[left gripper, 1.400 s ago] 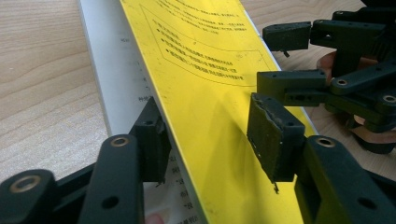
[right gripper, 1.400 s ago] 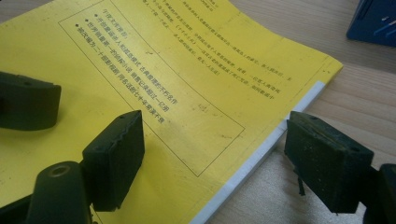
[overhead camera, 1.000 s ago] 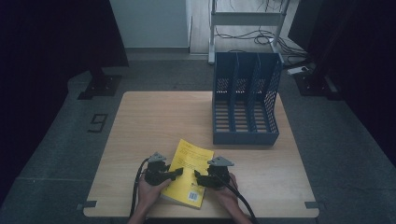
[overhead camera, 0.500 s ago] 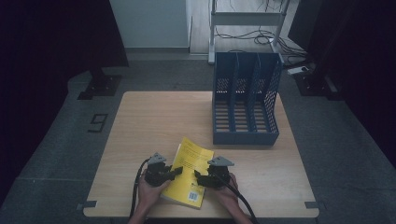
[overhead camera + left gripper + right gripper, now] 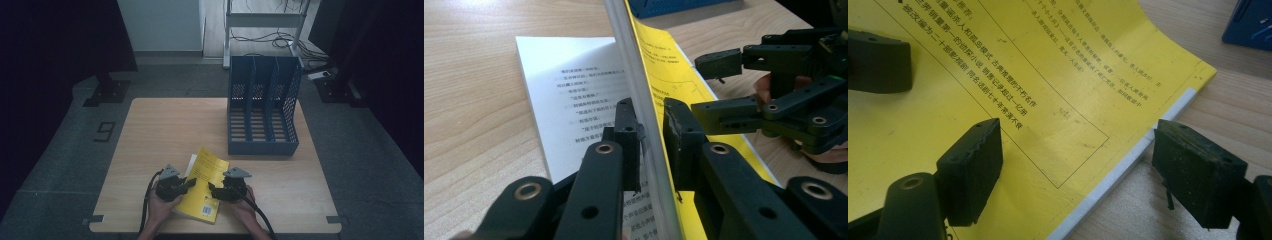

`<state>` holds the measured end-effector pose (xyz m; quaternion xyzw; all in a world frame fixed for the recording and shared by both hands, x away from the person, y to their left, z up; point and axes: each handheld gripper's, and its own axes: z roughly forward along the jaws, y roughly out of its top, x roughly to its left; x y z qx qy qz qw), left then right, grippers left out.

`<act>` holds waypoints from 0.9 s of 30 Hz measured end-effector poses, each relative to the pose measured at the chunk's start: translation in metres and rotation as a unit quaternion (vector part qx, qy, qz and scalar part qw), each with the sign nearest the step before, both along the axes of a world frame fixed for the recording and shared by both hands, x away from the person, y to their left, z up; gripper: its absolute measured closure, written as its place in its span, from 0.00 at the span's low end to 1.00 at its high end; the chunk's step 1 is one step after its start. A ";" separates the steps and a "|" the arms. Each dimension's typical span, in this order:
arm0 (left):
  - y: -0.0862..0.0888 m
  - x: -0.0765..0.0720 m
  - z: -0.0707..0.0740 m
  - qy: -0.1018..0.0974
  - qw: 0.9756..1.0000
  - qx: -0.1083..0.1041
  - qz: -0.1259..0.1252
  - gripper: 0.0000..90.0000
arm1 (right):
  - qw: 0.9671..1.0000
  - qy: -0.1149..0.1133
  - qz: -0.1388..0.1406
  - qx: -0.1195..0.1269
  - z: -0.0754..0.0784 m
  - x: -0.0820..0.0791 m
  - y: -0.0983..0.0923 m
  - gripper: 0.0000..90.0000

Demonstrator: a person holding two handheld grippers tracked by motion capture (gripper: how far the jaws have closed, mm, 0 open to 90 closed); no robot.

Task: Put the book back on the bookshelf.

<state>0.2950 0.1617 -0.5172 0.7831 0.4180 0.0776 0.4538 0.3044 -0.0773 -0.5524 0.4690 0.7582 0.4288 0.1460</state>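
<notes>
Left tongs (image 5: 651, 130) have just been closing and now pinch the yellow booklet (image 5: 204, 182)'s lifted cover at the bench (image 5: 150, 130)'s near edge (right tongs (image 5: 1073, 170) gape over its edge); I'd turn the cover slowly.

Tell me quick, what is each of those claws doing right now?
Left gripper: its jaws have just been closing and now pinch the lifted yellow cover of the book.
Right gripper: open, jaws either side of the book's edge, not squeezing.

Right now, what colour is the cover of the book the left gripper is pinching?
Yellow with black print; the cover shows best in the right gripper view.
</notes>
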 end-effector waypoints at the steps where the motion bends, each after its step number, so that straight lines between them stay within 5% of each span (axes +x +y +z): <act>1: 0.000 0.000 0.000 0.000 1.000 -0.003 0.000 0.88 | 1.000 0.000 0.000 0.003 0.000 0.000 0.000 0.22; 20: 0.000 -0.002 0.001 -0.007 1.000 -0.023 0.007 0.89 | 0.999 -0.034 0.014 -0.024 0.003 -0.003 -0.001 0.20; 27: -0.001 -0.003 0.002 -0.015 0.999 -0.027 0.009 0.90 | 0.999 -0.031 0.015 -0.029 0.005 -0.003 -0.002 0.20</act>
